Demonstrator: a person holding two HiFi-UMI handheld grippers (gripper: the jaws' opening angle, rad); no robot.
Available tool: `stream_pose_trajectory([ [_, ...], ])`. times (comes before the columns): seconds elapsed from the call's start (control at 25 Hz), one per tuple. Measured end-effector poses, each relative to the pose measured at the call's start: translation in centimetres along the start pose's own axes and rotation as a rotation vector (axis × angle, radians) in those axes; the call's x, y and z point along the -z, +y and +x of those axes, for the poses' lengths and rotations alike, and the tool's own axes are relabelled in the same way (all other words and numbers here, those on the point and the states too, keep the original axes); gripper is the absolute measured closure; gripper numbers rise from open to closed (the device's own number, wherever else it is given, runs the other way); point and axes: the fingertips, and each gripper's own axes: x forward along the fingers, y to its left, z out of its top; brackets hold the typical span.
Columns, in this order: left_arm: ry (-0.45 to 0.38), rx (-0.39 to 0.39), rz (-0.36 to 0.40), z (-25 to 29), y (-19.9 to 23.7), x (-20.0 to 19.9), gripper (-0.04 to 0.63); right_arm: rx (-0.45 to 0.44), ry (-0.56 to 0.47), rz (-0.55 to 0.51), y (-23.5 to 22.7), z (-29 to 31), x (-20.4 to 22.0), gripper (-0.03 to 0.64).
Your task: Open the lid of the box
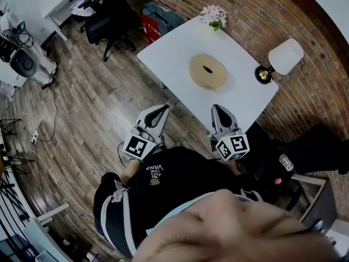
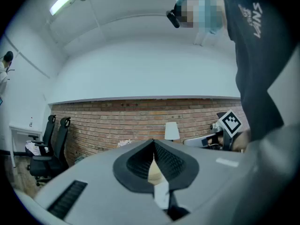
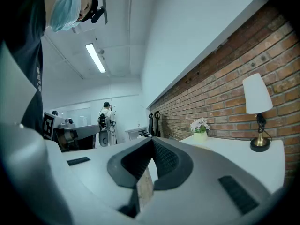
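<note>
A round tan box [image 1: 208, 71] with a flat lid and a dark slot in its middle lies on the white table [image 1: 174, 48]. Both grippers hang close to the person's body, short of the table's near edge. The left gripper [image 1: 163, 109] points toward the table's near-left side, its jaws together and empty. The right gripper [image 1: 217, 109] points at the near edge below the box, also shut with nothing held. In the left gripper view the jaws [image 2: 153, 144] meet at a tip; the right gripper view shows its jaws [image 3: 152, 144] likewise closed. A tan sliver shows behind each pair.
A pot of pale flowers [image 1: 213, 16] stands at the table's far corner and a brass lamp with a white shade [image 1: 283, 57] at its right end by the brick wall. Black office chairs [image 1: 109, 21] and a desk sit beyond on the wood floor.
</note>
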Motion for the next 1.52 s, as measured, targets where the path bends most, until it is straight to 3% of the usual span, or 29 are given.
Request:
stream_pose_trajectory([
  [0.32,0.009,-0.033,0.011,0.2,-3.4,0.4,0.584,-0.069,-0.009,-0.006,-0.7,-2.3,-0.4,0.617],
  [0.68,0.015,0.004,0.017,1.1,-5.0,0.5,0.584,-0.077,-0.047,-0.008,-1.1,-2.8,-0.8,0.615],
  [1.08,-0.016,0.063,0.008,2.9,-0.7,-0.1,0.584,-0.006,-0.067,0.019,-1.3,0.8,-1.1,0.615],
  [1.52,0.013,0.185,-0.01,5.1,6.3,0.8,0.584,0.121,-0.062,0.027,-0.8,6.9,-0.6,0.615],
])
